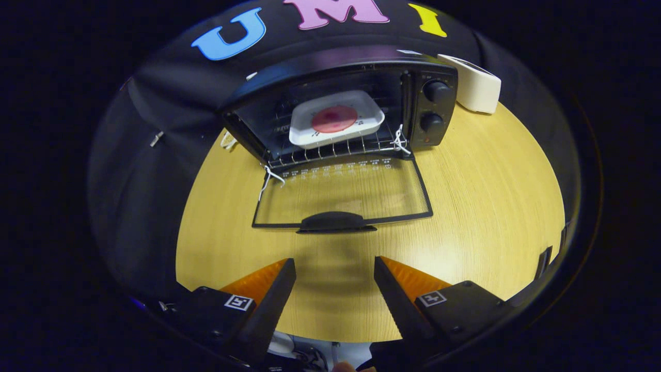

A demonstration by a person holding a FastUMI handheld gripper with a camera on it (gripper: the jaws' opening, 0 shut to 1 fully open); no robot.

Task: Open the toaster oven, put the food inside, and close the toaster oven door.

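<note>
Desk (490, 206), one: light wood-grain top, round-edged in this view, carrying all items below.

Toaster oven (341, 111), one: black body, standing at the far side of the desk, well beyond the tool. Door (343, 194), one: glass panel in a dark frame, swung fully down and lying flat on the desk toward the tool, with one dark handle (335, 221) at its near edge. Knobs (436, 92), two: black, stacked one above the other on the right-hand control panel. Wire rack (330, 151), one: inside the cavity.

Tray (336, 120), one: white, rounded-rectangular, resting on the rack inside the open oven. Food (334, 119), one piece: round, flat, reddish-pink, lying in the middle of the tray.

White box-like object (477, 85), one: just right of the oven at the desk's far edge; its kind cannot be told.

Tool (334, 268), one: two fingers spread apart, released, grasping nothing, held over bare desk short of the door handle.
</note>
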